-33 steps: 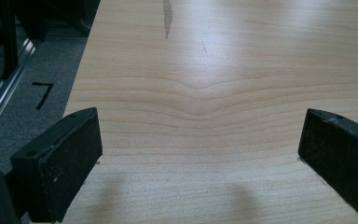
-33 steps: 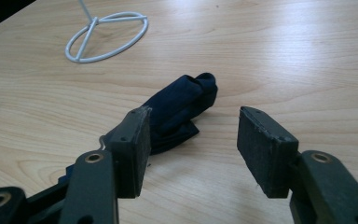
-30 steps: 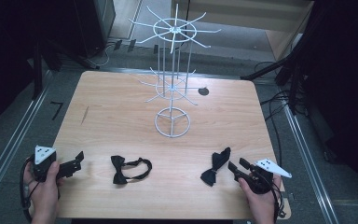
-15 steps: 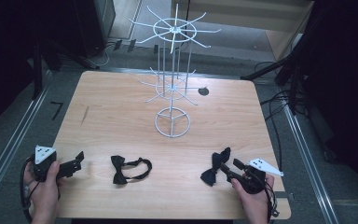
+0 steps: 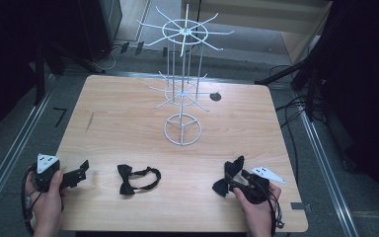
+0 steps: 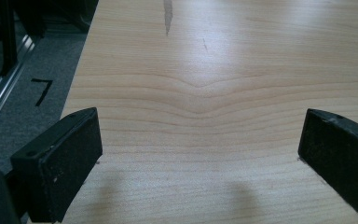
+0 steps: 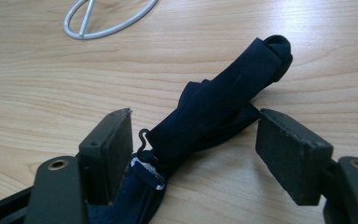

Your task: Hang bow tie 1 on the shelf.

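Observation:
A dark navy bow tie (image 7: pixel 223 107) lies crumpled on the wooden table (image 5: pixel 128 113) at the front right, where the high view shows this tie (image 5: pixel 231 174). My right gripper (image 7: pixel 193 144) straddles its near end. The jaws have just been opening and stand open, and the pads (image 7: pixel 289 147) are not pressing on the cloth. From above, that gripper (image 5: pixel 238 182) is at the tie's near side. A second bow tie (image 5: pixel 138 178) with a looped strap lies front centre. My left gripper (image 5: pixel 80 171) rests at the front left, open over bare wood (image 6: pixel 200 154).
A white wire display stand (image 5: pixel 182 89) with radiating hooks rises at the table's middle back on a ring base (image 7: pixel 107 18). A small dark round spot (image 5: pixel 215 97) sits behind it. Cables and metal rails run along the floor on both sides.
My right hand has slid left to the navy bow tie, so the jaws now stand around its end. The left hand and the middle bow tie have not moved.

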Demonstrator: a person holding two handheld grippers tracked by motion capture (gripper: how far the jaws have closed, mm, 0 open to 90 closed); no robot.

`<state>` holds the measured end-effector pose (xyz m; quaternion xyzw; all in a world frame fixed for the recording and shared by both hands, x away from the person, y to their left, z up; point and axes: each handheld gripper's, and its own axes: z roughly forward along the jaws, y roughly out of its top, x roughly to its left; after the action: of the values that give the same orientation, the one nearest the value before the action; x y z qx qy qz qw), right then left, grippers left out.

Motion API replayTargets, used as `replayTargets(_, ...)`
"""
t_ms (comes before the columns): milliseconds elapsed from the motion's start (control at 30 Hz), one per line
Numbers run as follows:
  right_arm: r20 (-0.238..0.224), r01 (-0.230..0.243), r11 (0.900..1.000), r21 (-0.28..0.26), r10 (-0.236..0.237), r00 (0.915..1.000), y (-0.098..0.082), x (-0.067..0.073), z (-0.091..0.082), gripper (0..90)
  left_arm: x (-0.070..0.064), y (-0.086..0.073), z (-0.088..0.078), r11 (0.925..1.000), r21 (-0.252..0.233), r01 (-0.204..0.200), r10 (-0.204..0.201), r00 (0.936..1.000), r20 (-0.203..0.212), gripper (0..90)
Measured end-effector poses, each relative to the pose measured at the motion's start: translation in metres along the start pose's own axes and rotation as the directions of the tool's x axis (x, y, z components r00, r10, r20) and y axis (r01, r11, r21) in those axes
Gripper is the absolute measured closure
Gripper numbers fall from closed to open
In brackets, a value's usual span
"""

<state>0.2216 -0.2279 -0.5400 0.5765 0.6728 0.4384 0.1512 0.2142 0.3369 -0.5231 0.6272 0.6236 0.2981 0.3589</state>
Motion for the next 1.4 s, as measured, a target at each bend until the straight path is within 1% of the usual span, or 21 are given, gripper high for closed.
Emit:
replayTargets(167, 0.042, -0.014, 1.0, -0.015, 0.015, 0.999, 0.001, 0.004, 0.004, 33.7, -0.001, 0.0, 0.0, 1.0, 0.001, -0.002, 0.002, 1.0, -0.005, 0.0)
replayTargets(233, 0.054, -0.011, 1.0, -0.013, 0.012, 0.9984, 0.0, 0.006, 0.006, 36.9, -0.001, 0.0, 0.0, 1.0, 0.0, -0.003, 0.003, 1.0, -0.004, 0.0)
replayTargets(267, 0.068, -0.016, 1.0, -0.009, 0.017, 0.9975, 0.0, 0.007, 0.008, 41.5, -0.001, 0.0, 0.0, 1.0, -0.001, -0.003, 0.003, 1.0, -0.004, 0.0)
replayTargets(300, 0.068, -0.016, 1.0, -0.009, 0.017, 0.9975, 0.0, 0.007, 0.008, 41.5, -0.001, 0.0, 0.0, 1.0, -0.001, -0.003, 0.003, 1.0, -0.003, 0.0)
replayTargets(333, 0.07, -0.02, 1.0, -0.011, 0.02, 0.9974, 0.0, 0.005, 0.008, 48.3, -0.001, 0.0, 0.0, 1.0, 0.0, -0.003, 0.003, 1.0, -0.003, 0.0)
replayTargets(367, 0.07, -0.02, 1.0, -0.011, 0.02, 0.9974, 0.0, 0.005, 0.008, 48.3, 0.0, 0.0, 0.0, 1.0, 0.0, -0.003, 0.003, 1.0, -0.002, 0.0)
replayTargets(400, 0.056, -0.03, 0.999, -0.018, 0.031, 0.9979, 0.001, 0.002, 0.007, 58.2, 0.0, 0.0, 0.001, 1.0, 0.0, 0.001, -0.001, 1.0, 0.0, 0.0)
replayTargets(433, 0.056, -0.03, 0.999, -0.018, 0.031, 0.9979, 0.001, 0.002, 0.007, 58.2, 0.0, 0.0, 0.001, 1.0, 0.0, 0.001, -0.001, 1.0, 0.0, 0.0)
replayTargets(467, 0.024, -0.04, 0.999, -0.02, 0.04, 0.9989, 0.002, -0.003, 0.005, 66.8, 0.0, 0.0, 0.001, 1.0, 0.001, 0.001, -0.001, 1.0, 0.0, 0.0)
replayTargets(500, 0.024, -0.04, 0.999, -0.02, 0.04, 0.9989, 0.002, -0.003, 0.005, 66.8, 0.0, 0.0, 0.001, 1.0, 0.001, 0.001, -0.001, 1.0, 0.0, 0.0)
replayTargets(533, 0.013, -0.035, 0.999, -0.017, 0.035, 0.9993, 0.003, -0.005, 0.005, 73.0, 0.0, 0.001, 0.001, 1.0, 0.001, 0.003, -0.003, 1.0, 0.002, 0.0)
replayTargets(600, 0.017, -0.022, 1.0, -0.012, 0.022, 0.9996, 0.003, -0.004, 0.004, 75.4, 0.001, 0.001, 0.001, 1.0, 0.001, 0.003, -0.003, 1.0, 0.004, 0.0)
replayTargets(633, 0.017, -0.005, 1.0, -0.01, 0.005, 0.9999, 0.003, -0.004, 0.004, 78.3, 0.0, 0.001, 0.001, 1.0, 0.001, 0.002, -0.002, 1.0, 0.001, 0.0)
replayTargets(667, 0.023, 0.032, 0.999, -0.008, -0.031, 0.9992, 0.004, -0.002, 0.003, 82.0, 0.0, 0.0, 0.001, 1.0, 0.0, -0.001, 0.001, 1.0, 0.0, 0.0)
replayTargets(767, 0.023, 0.057, 0.998, -0.01, -0.057, 0.9981, 0.006, 0.0, 0.001, 83.9, 0.0, 0.0, 0.001, 1.0, 0.0, -0.001, 0.001, 1.0, 0.001, 0.0)
replayTargets(800, 0.022, 0.084, 0.996, -0.021, -0.084, 0.9962, 0.008, 0.002, -0.003, 85.1, 0.0, 0.001, 0.001, 1.0, 0.0, -0.002, 0.002, 1.0, -0.001, 0.0)
replayTargets(833, 0.022, 0.084, 0.996, -0.021, -0.084, 0.9962, 0.008, 0.002, -0.003, 85.1, 0.0, 0.001, 0.001, 1.0, 0.0, -0.002, 0.002, 1.0, -0.001, 0.0)
replayTargets(900, 0.039, 0.127, 0.991, -0.04, -0.125, 0.9914, 0.013, 0.006, -0.009, 85.7, 0.0, 0.0, 0.001, 1.0, 0.0, -0.003, 0.003, 1.0, 0.0, 0.0)
replayTargets(1133, 0.034, 0.183, 0.98, -0.085, -0.18, 0.983, 0.025, 0.016, -0.019, 87.2, 0.0, 0.0, 0.001, 1.0, -0.001, -0.005, 0.005, 0.9999, 0.009, 0.0)
replayTargets(1200, 0.036, 0.195, 0.976, -0.098, -0.193, 0.9806, 0.029, 0.018, -0.022, 87.3, 0.0, 0.0, 0.001, 1.0, 0.0, -0.005, 0.005, 0.9999, 0.009, 0.0)
replayTargets(1400, 0.022, 0.195, 0.974, -0.112, -0.193, 0.9809, 0.038, 0.022, -0.024, 87.5, 0.0, 0.0, 0.001, 1.0, -0.006, -0.004, 0.004, 1.0, 0.004, 0.0)
